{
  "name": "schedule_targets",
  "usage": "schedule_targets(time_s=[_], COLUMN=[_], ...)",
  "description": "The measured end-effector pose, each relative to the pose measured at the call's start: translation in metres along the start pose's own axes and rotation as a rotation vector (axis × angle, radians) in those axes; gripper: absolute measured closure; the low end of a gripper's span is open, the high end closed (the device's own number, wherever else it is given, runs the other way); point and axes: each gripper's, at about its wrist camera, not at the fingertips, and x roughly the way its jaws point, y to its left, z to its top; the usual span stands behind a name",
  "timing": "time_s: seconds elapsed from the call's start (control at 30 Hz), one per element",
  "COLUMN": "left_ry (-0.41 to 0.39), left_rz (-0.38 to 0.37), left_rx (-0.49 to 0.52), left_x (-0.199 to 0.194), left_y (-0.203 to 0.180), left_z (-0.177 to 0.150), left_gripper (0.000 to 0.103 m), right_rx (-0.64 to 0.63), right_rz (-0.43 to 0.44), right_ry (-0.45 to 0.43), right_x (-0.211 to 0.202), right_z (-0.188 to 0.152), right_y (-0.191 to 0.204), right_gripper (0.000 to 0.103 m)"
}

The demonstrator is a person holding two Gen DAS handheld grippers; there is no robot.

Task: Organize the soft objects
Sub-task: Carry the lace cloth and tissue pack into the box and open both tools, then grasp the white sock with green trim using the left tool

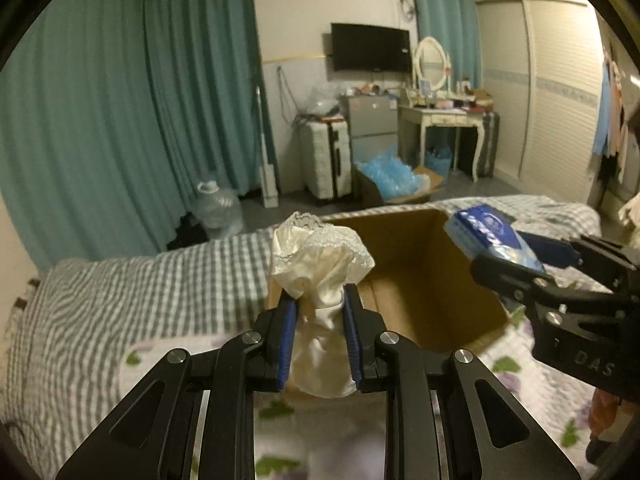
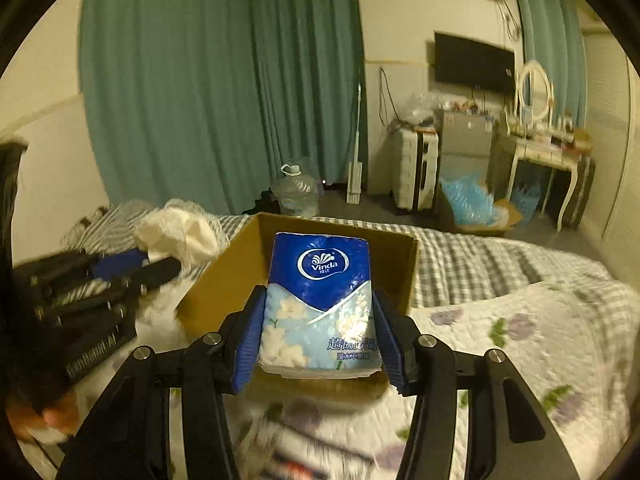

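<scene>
Where the left gripper (image 1: 320, 304) clamps it, the cream lace cloth (image 1: 320, 256) bunches.

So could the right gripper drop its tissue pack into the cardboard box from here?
Probably yes. The right gripper holds the tissue pack by the open cardboard box, and the left gripper with its white cloth stays off to the side.

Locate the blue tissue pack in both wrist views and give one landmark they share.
Left wrist: tissue pack at right of centre, clamped in the right gripper, above the box's right wall.
Right wrist: tissue pack dead centre, before the box.
Shared landmark: the open cardboard box on the bed.
</scene>
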Motion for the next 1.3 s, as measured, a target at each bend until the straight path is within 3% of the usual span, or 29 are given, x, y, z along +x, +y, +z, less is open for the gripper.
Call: schedule_targets(time_s=[0.17,0.23,0.27,0.3,0.4,0.47,0.57,0.67,0.8,0.97,1.13,1.3], left_ry=[0.060,0.087,0.094,0.095,0.052,0.029,-0.016,-0.092,-0.177,-0.218,-0.176,-0.091], left_rz=[-0.028,-0.044,-0.047,-0.043,-0.032,-0.030,0.014,0.041,0.033,0.089,0.094,0.107], left_rx=[0.005,0.001,-0.002,-0.002,-0.001,-0.010,0.022,0.021,-0.023,-0.007,-0.002,-0.044], left_x=[0.046,0.054,0.057,0.058,0.048,0.033,-0.002,-0.056,-0.128,-0.192,-0.201,-0.177], left_y=[0.004,0.005,0.006,0.006,0.001,-0.002,-0.006,-0.001,0.012,0.018,0.011,-0.002], left_z=[-0.009,-0.011,-0.012,-0.012,-0.009,-0.006,0.002,0.011,0.012,-0.011,-0.055,-0.108], left_gripper=[0.077,0.074,0.064,0.052,0.031,0.029,0.029,0.028,0.008,0.007,0.007,0.007], right_rx=[-0.017,-0.028,-0.032,-0.033,-0.013,0.000,0.009,0.016,-0.007,-0.066,-0.085,-0.051], right_rz=[-0.030,-0.049,-0.054,-0.056,-0.063,-0.062,-0.074,-0.093,-0.097,-0.107,-0.107,-0.077], right_ry=[0.037,0.047,0.043,0.035,0.008,0.014,-0.013,-0.039,-0.086,-0.103,-0.108,-0.059], right_x=[0.062,0.075,0.079,0.081,0.075,0.070,0.048,0.013,-0.050,-0.124,-0.168,-0.164], right_z=[0.007,0.003,0.001,-0.002,-0.003,-0.001,0.005,0.010,0.009,0.001,-0.023,-0.069], right_y=[-0.013,-0.015,-0.017,-0.020,-0.028,-0.033,-0.034,-0.033,-0.018,0.005,0.026,0.035], right_gripper=[0.051,0.042,0.022,0.013,0.013,0.012,0.012,0.003,0.001,0.000,0.000,0.000])
